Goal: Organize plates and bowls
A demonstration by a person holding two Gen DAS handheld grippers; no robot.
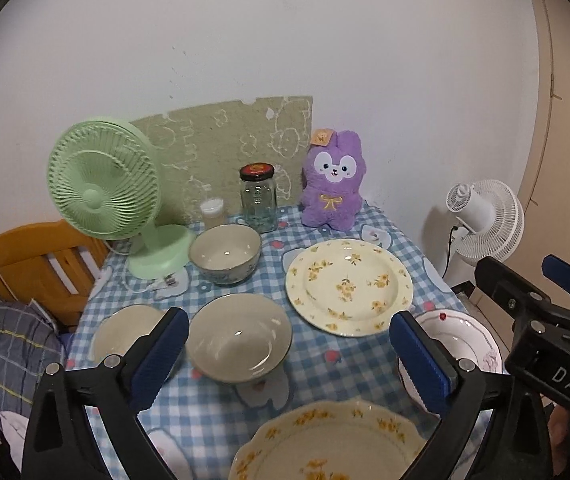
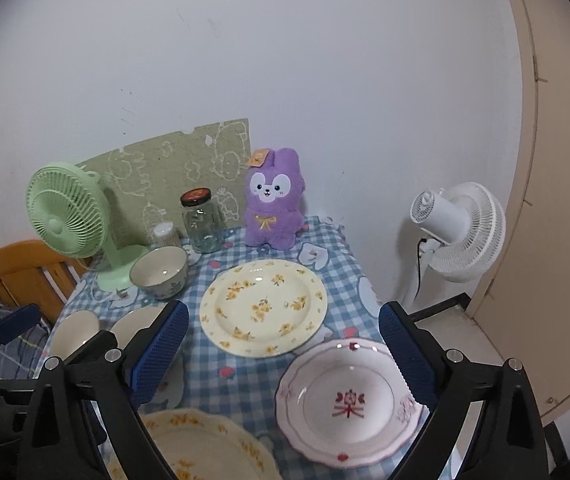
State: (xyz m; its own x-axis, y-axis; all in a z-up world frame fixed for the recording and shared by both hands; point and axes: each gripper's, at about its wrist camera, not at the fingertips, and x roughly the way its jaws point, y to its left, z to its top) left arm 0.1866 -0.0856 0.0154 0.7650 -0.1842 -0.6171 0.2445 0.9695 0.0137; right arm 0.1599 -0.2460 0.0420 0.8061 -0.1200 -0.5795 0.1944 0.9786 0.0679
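On the blue checked table (image 1: 221, 404) lie a round yellow-flowered plate (image 1: 348, 286) (image 2: 263, 307), a scalloped yellow-flowered plate (image 1: 333, 444) (image 2: 201, 448) at the near edge, and a pink-white plate (image 1: 463, 344) (image 2: 349, 400) at the right. Three beige bowls stand left: a deep one (image 1: 225, 253) (image 2: 160, 267) at the back, a middle one (image 1: 241, 342) (image 2: 141, 322) and a left one (image 1: 125, 332) (image 2: 74, 330). My left gripper (image 1: 289, 360) is open and empty above the near table. My right gripper (image 2: 281, 354) (image 1: 553, 292) is open and empty above the pink plate's side.
A green fan (image 1: 105, 192), a glass jar (image 1: 258, 198), a small cup (image 1: 212, 213) and a purple plush (image 1: 333, 184) stand along the back. A white fan (image 2: 457, 232) stands on the floor right. A wooden chair (image 1: 33, 260) is left of the table.
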